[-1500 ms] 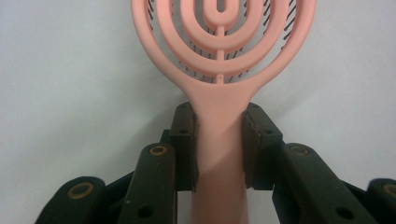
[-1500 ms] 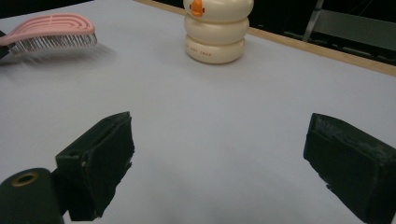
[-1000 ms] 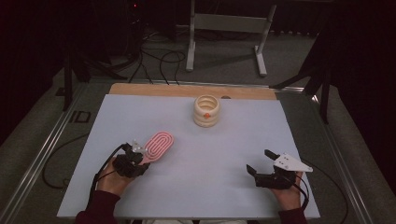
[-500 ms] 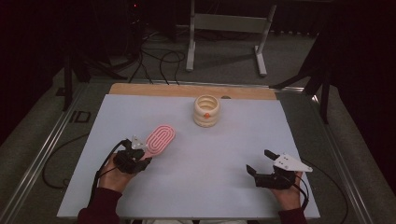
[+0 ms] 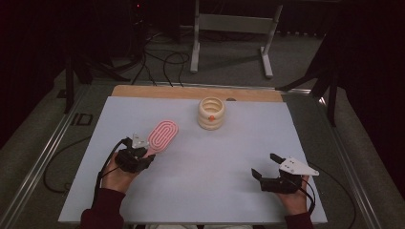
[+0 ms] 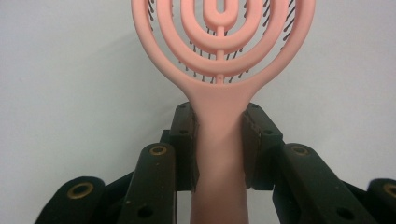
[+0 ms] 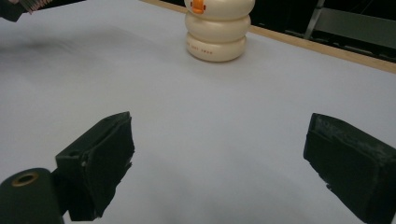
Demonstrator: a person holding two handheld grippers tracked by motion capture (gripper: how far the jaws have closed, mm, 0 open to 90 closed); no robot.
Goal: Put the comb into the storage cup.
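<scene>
your table (image 5: 200,157) has a smooth white top with a wooden strip along the far edge, in a dark room with cables on grey carpet. since a second ago you've carried the pink brush (image 5: 163,134) slightly toward the ribbed cream holder (image 5: 211,113). your left gripper (image 6: 218,140) clamps its smooth handle; your right gripper (image 7: 219,163) rests with fingers spread wide.
</scene>
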